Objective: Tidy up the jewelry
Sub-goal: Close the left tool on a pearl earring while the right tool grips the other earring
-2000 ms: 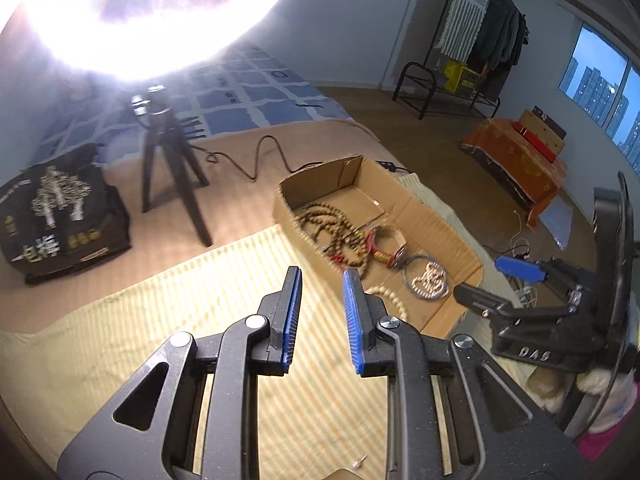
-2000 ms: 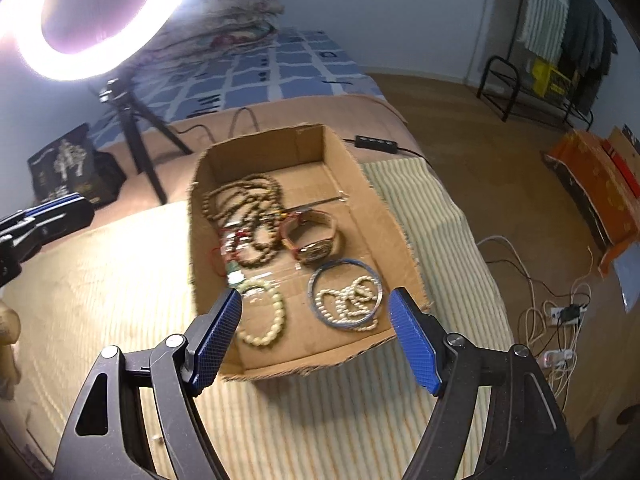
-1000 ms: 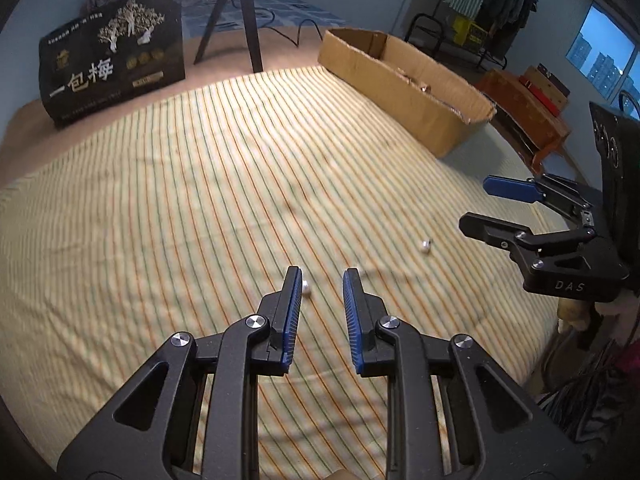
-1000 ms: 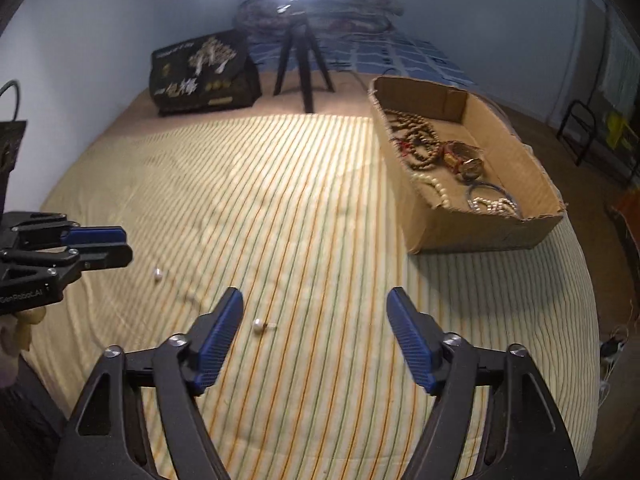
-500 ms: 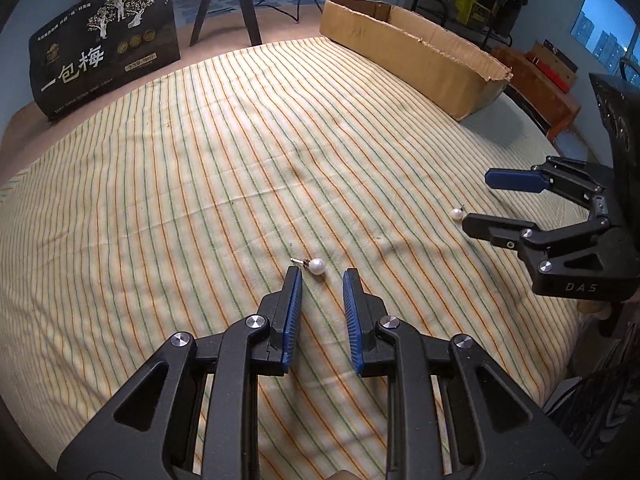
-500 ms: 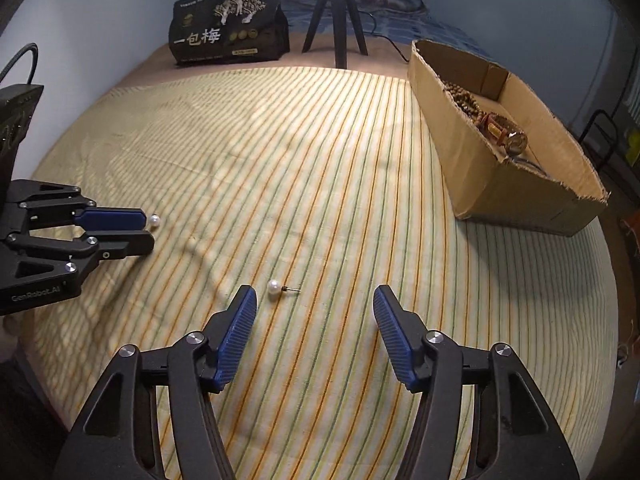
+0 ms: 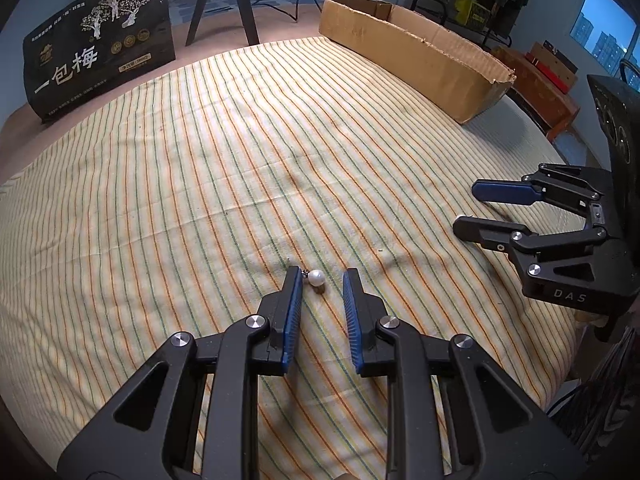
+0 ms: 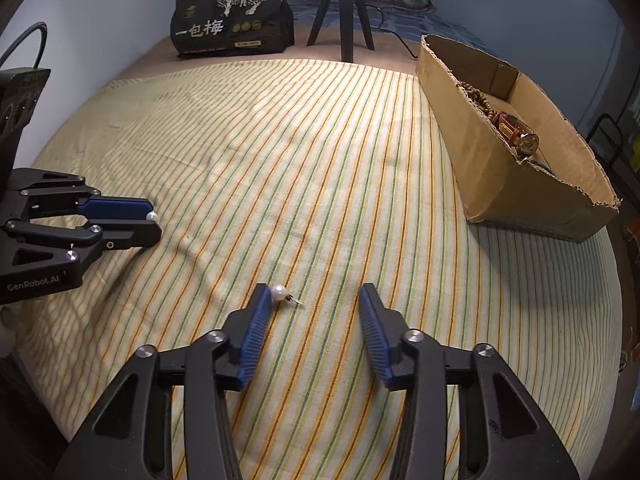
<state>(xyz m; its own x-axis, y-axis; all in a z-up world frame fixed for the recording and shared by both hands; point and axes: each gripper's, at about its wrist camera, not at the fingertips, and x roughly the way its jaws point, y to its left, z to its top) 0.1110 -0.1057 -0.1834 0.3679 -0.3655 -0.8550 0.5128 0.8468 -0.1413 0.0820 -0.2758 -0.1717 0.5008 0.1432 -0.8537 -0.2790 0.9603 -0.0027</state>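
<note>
Two pearl earrings lie on the striped cloth [image 7: 200, 160]. One pearl earring [image 7: 315, 278] sits between the tips of my left gripper [image 7: 322, 274], close to the left pad; the pads stand a little apart and do not press it. The other pearl earring [image 8: 279, 292] lies against the left fingertip of my right gripper [image 8: 314, 290], whose jaws are closing with a wide gap left. Each gripper shows in the other's view: the right gripper [image 7: 466, 208], the left gripper [image 8: 154, 220]. The cardboard box [image 8: 480, 152] at the far right holds bead strings [image 8: 476, 98] and a bracelet [image 8: 516, 132].
A black printed bag [image 8: 232, 24] and a tripod [image 8: 344, 12] stand at the far edge of the bed. The cardboard box [image 7: 420, 56] sits along the right side. The cloth's edge drops off just past the right gripper.
Both grippers came away from the box and sank toward the cloth, each onto a pearl earring. The right jaws have narrowed; the left gap has stayed the same.
</note>
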